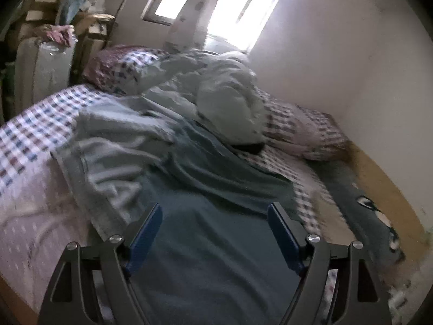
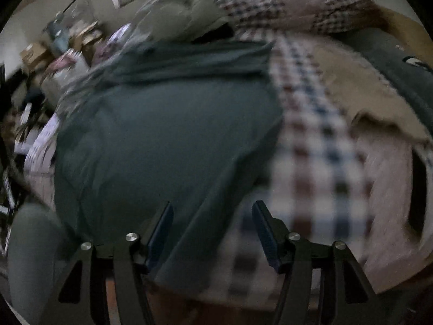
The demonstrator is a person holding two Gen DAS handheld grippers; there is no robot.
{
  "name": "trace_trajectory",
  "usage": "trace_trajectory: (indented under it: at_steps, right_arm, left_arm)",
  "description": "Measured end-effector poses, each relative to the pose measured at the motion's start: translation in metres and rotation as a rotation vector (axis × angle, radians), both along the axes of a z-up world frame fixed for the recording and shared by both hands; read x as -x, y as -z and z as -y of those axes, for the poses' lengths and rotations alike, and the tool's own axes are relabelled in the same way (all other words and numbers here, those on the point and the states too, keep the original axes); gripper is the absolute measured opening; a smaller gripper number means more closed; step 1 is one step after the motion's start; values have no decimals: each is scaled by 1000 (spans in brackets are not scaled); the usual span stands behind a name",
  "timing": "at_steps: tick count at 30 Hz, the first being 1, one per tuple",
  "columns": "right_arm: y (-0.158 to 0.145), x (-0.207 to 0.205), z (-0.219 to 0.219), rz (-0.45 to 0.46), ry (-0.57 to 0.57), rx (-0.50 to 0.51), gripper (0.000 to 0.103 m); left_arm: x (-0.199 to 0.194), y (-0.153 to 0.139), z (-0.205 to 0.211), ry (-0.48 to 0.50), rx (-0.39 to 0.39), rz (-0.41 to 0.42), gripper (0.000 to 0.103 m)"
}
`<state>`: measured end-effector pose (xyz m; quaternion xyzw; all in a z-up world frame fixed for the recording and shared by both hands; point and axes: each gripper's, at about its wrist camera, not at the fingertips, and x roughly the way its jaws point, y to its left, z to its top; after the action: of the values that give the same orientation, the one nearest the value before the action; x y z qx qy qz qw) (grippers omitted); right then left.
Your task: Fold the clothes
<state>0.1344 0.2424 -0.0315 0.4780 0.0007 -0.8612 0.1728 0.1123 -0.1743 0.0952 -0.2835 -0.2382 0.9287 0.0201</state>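
The bed (image 1: 35, 124) is viewed obliquely from behind the left claw (image 1: 215, 211). It is viewed more steeply, nearer, from behind the right claw (image 2: 212, 211). The dark green garment (image 1: 216, 184) is shared.

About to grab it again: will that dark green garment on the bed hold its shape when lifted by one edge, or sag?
Probably sags: the dark green garment lies in soft wrinkles and bunched folds. It likely slides little on the checked sheet, cloth against cloth.

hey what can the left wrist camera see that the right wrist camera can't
Only the left wrist view shows the bright window directly ahead and the pale bare wall beside the bed. Only the right wrist view shows the tan cloth lying on the checked bedsheet. Both show the dark teal garment spread on the bed, the pale green bundle behind it, and an open gripper, the left gripper and the right gripper, with nothing pinched.
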Motion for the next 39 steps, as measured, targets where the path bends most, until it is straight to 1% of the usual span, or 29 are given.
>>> trace_trajectory:
  at_steps: [3, 5, 6, 8, 9, 10, 11, 14, 19, 20, 22, 26, 27, 30, 32, 34, 36, 39]
  right_arm:
    - [18, -16, 7, 48, -16, -1, 63]
    - [26, -21, 9, 59, -23, -13, 62]
    - [31, -21, 10, 68, -23, -22, 60]
    - [40, -22, 10, 91, -19, -35, 39]
    - [43, -21, 8, 108, -13, -38, 19]
    - [43, -21, 5, 118, -2, -45, 7]
    - [42, -23, 1, 125, 12, -55, 5]
    - [29, -32, -15, 133, 45, -67, 4]
    - [19, -40, -49, 161, 151, -153, 4]
    - [18, -40, -58, 175, 181, -159, 4]
    - [17, -40, -75, 203, 246, -133, 4]
    - [5, -44, -82, 168, 333, -207, 7]
    - [1, -46, -80, 153, 336, -207, 7]
    - [-13, -47, -66, 97, 315, -177, 10]
    - [-23, -45, -47, 39, 263, -152, 14]
    - [-30, -44, -21, -10, 202, -118, 22]
    - [-36, -43, 8, -55, 128, -71, 29]
    - [-45, -46, 55, -114, 24, 1, 35]
  left_arm:
    - [-27, 10, -16, 40, -64, 10, 84]
    - [-37, 22, -24, 47, -82, 41, 84]
    - [-43, 28, -28, 41, -87, 52, 84]
    - [-52, 35, -29, 26, -107, 62, 84]
    - [-56, 38, -28, 17, -118, 64, 84]
    - [-61, 39, -27, 6, -126, 63, 84]
    - [-66, 40, -24, -6, -131, 58, 84]
    - [-83, 38, -10, -46, -147, 37, 84]
    - [-106, 38, 20, -111, -162, 19, 84]
    - [-110, 40, 26, -128, -165, 19, 84]
    - [-117, 47, 36, -162, -170, 29, 84]
    - [-126, 66, 49, -212, -178, 57, 84]
    - [-128, 71, 52, -225, -185, 65, 84]
    - [-133, 93, 57, -257, -233, 102, 84]
    - [-136, 108, 61, -277, -274, 125, 84]
    - [-138, 124, 66, -295, -342, 134, 84]
    - [-141, 139, 71, -314, -402, 141, 84]
    - [-141, 149, 76, -345, -427, 143, 84]
